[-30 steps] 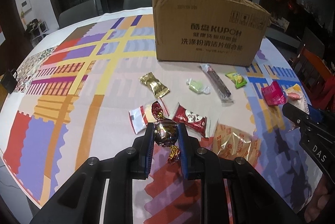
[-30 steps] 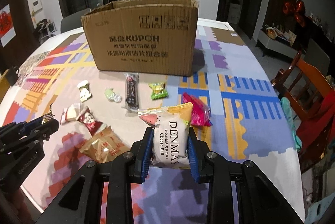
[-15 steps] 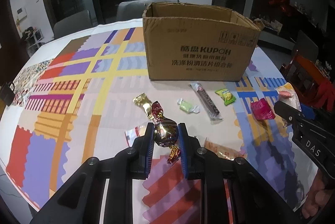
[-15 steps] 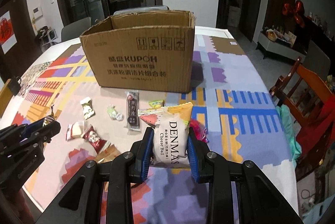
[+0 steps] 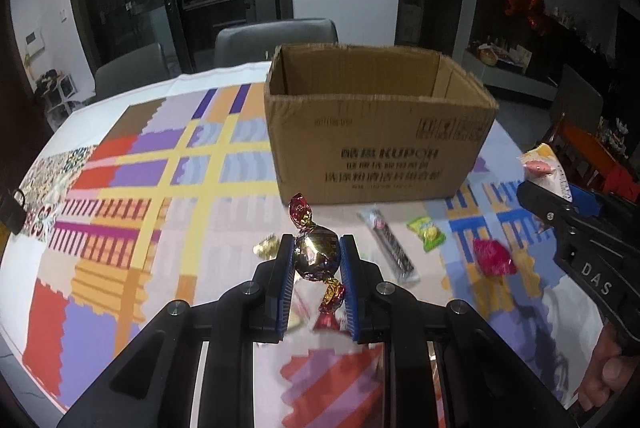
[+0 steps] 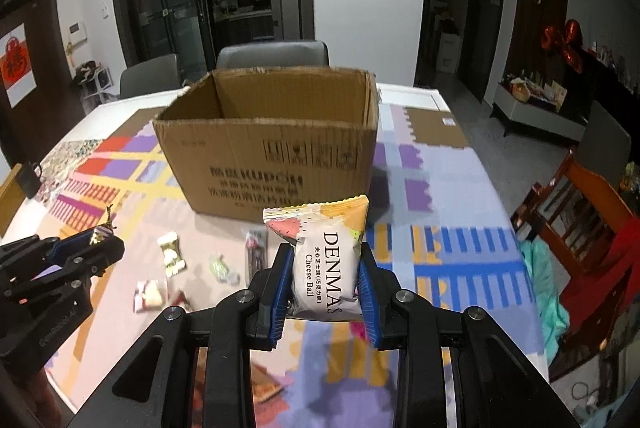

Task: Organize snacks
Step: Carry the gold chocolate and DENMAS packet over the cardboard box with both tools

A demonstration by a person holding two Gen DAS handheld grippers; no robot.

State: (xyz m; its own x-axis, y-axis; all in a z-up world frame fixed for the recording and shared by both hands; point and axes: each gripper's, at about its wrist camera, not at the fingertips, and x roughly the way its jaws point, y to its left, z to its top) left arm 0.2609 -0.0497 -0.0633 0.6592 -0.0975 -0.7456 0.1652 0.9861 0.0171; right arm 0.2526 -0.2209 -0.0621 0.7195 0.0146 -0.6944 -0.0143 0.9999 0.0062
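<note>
My left gripper [image 5: 317, 256] is shut on a round foil-wrapped candy [image 5: 316, 255] with twisted red-gold ends, held in the air above the table. My right gripper [image 6: 325, 268] is shut on a white cheese ball packet [image 6: 324, 268] printed DENMAS, also lifted. An open brown cardboard box [image 5: 376, 143] [image 6: 276, 155] stands on the table ahead of both grippers, and its inside looks bare where visible. Loose snacks lie in front of it: a dark stick bar [image 5: 390, 248], a green candy [image 5: 426, 232], a pink packet [image 5: 492, 256], a gold candy [image 5: 267, 246].
The round table carries a colourful patterned cloth [image 5: 132, 187]. Grey chairs [image 5: 276, 39] stand behind the box, a wooden chair [image 6: 580, 203] at the right. The right gripper body shows at the right edge [image 5: 580, 240] of the left view; more small snacks [image 6: 172, 252] lie left.
Both grippers have risen with their snacks still held, so the box top opening now shows. The snacks on the table have slid lower in both views.
</note>
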